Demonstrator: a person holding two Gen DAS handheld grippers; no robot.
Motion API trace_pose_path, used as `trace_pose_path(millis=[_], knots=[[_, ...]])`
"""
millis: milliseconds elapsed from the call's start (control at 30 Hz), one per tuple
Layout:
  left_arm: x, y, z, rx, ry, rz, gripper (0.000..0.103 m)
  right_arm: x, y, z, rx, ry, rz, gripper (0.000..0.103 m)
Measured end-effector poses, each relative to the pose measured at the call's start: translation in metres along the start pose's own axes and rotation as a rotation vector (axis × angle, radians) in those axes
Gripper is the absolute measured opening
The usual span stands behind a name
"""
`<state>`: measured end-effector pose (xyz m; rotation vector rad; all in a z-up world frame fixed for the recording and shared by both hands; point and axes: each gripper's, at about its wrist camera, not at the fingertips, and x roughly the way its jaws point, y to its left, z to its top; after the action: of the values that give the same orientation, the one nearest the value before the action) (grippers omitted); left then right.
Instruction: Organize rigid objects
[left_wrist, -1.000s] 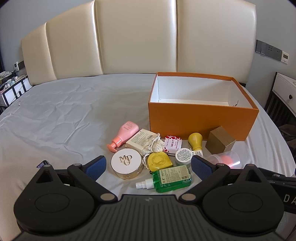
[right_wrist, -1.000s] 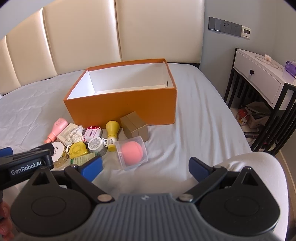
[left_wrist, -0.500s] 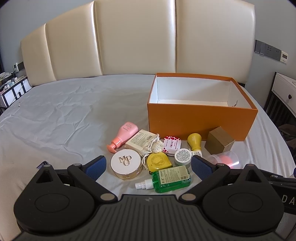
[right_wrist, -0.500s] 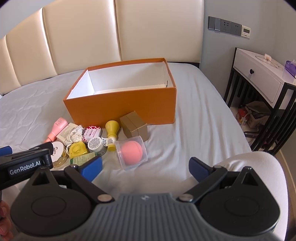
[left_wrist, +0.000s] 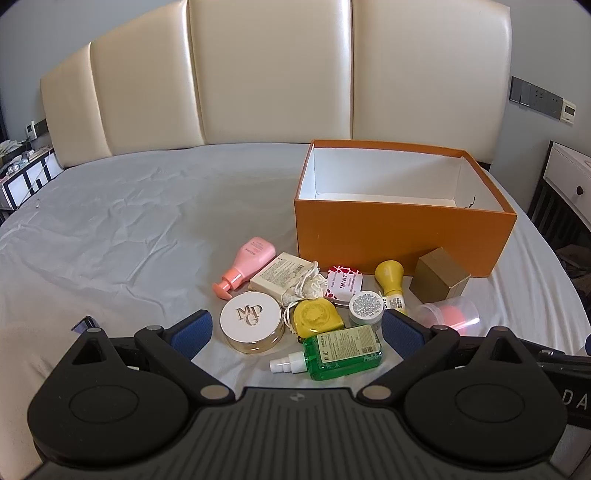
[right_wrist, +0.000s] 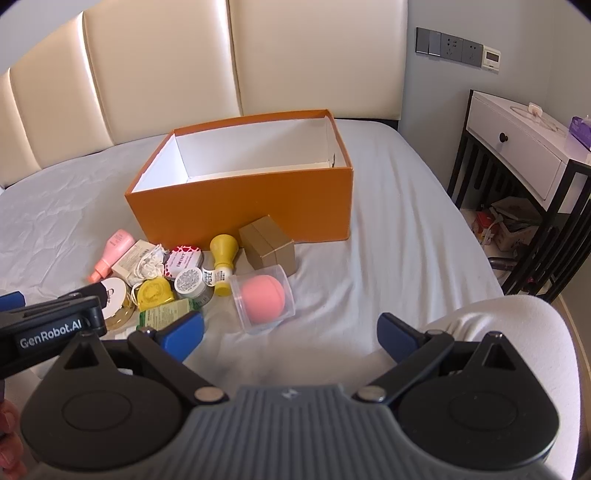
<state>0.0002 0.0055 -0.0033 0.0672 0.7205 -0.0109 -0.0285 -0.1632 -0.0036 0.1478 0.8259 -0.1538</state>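
An open orange box (left_wrist: 402, 230) (right_wrist: 240, 206) with a white inside stands on the grey bed sheet. In front of it lie several small items: a pink pump bottle (left_wrist: 248, 262), a round white compact (left_wrist: 252, 320), a yellow disc (left_wrist: 317, 316), a green spray bottle (left_wrist: 334, 350), a yellow bulb-shaped bottle (right_wrist: 221, 262), a brown cube box (right_wrist: 269, 246) and a clear tub with a pink sponge (right_wrist: 263, 300). My left gripper (left_wrist: 297, 328) hangs open just short of the compact and green bottle. My right gripper (right_wrist: 290, 326) is open near the clear tub, holding nothing.
A cream padded headboard (left_wrist: 280, 85) backs the bed. A white nightstand on a black frame (right_wrist: 524, 147) stands off the bed's right side, with clutter beneath. A white cushion or sleeve (right_wrist: 517, 321) sits by my right finger. A person's fingertips (right_wrist: 9, 443) show at the lower left.
Both views have shifted very slightly; the objects sit marginally lower in the left wrist view. Nothing was grasped or moved.
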Motion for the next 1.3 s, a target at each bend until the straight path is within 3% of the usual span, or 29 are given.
trace_pose_path(millis=[333, 500, 533, 600, 733, 867, 933, 1000, 1100, 1300], knots=[[0.006, 0.000, -0.001, -0.005, 0.016, -0.006, 0.103, 0.005, 0.001, 0.000, 0.004, 0.005, 0.000, 0.098], [0.014, 0.004, -0.003, 0.004, 0.032, -0.076, 0.103, 0.013, 0.000, 0.001, 0.002, 0.013, 0.029, 0.098], [0.017, 0.005, -0.003, 0.008, 0.041, -0.103, 0.096, 0.016, 0.000, 0.002, 0.002, 0.021, 0.038, 0.096], [0.024, 0.008, -0.002, 0.012, 0.072, -0.158, 0.080, 0.023, 0.001, 0.004, 0.000, 0.036, 0.053, 0.089], [0.043, 0.011, -0.003, 0.017, 0.144, -0.242, 0.072, 0.039, 0.004, 0.006, -0.014, 0.076, 0.081, 0.076], [0.068, 0.011, 0.001, 0.074, 0.234, -0.291, 0.072, 0.059, 0.010, 0.011, -0.057, 0.107, 0.087, 0.074], [0.085, 0.013, 0.003, 0.060, 0.306, -0.299, 0.079, 0.069, 0.013, 0.014, -0.081, 0.121, 0.086, 0.074], [0.100, 0.018, 0.004, 0.019, 0.359, -0.288, 0.082, 0.079, 0.016, 0.017, -0.102, 0.133, 0.089, 0.073], [0.122, 0.030, 0.001, -0.135, 0.454, -0.278, 0.084, 0.094, 0.019, 0.021, -0.108, 0.150, 0.088, 0.073], [0.147, 0.044, -0.011, -0.358, 0.565, -0.235, 0.085, 0.121, 0.022, 0.022, -0.116, 0.179, 0.074, 0.073]])
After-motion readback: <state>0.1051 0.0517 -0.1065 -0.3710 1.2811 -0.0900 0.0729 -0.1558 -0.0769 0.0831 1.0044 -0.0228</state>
